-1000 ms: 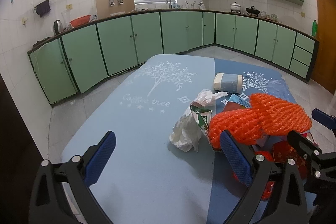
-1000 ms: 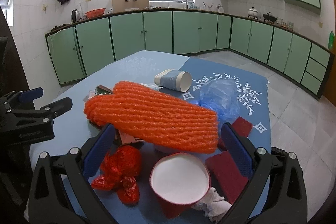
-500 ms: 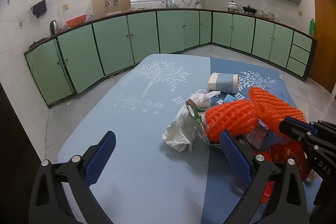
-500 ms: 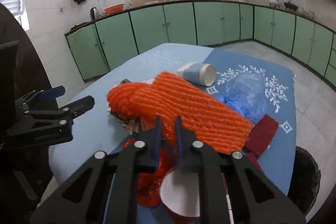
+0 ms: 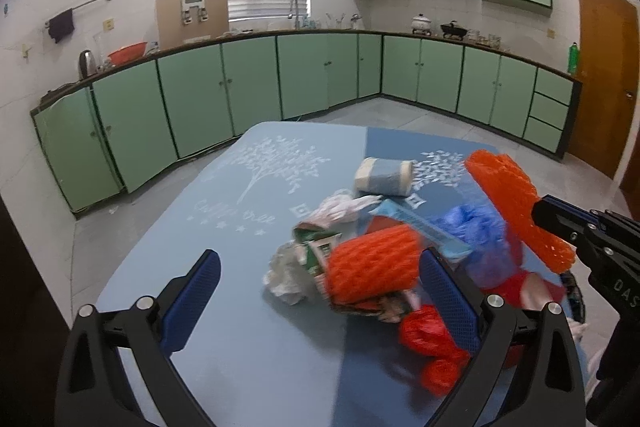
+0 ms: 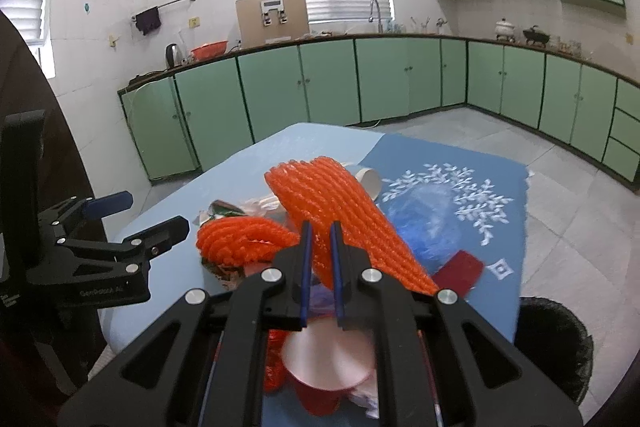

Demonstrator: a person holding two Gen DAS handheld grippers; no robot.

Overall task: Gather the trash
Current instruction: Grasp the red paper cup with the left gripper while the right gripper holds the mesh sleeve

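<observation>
A heap of trash lies on the blue table (image 5: pixel 224 311). My right gripper (image 6: pixel 320 255) is shut on a long orange foam net (image 6: pixel 344 203) and holds it tilted above the heap; the same net (image 5: pixel 512 199) shows at the right of the left wrist view, in the right gripper (image 5: pixel 560 227). A second, rolled orange net (image 5: pixel 372 267) (image 6: pixel 240 239) rests on the pile. My left gripper (image 5: pixel 320 295) stands open just short of that roll, nothing between its pads; it also shows as the left gripper (image 6: pixel 148 217) at the side.
The pile holds crumpled white paper (image 5: pixel 288 279), a green carton (image 5: pixel 316 243), a tipped blue paper cup (image 5: pixel 384 177), a blue plastic bag (image 6: pixel 424 223), a red bag (image 5: pixel 432 343) and a red cup (image 6: pixel 324 367). A black bin (image 6: pixel 552 339) stands by the table's right edge.
My right gripper went from wide open to shut on the long orange net and raised it off the heap. The left gripper drew slightly up and back, still open.
</observation>
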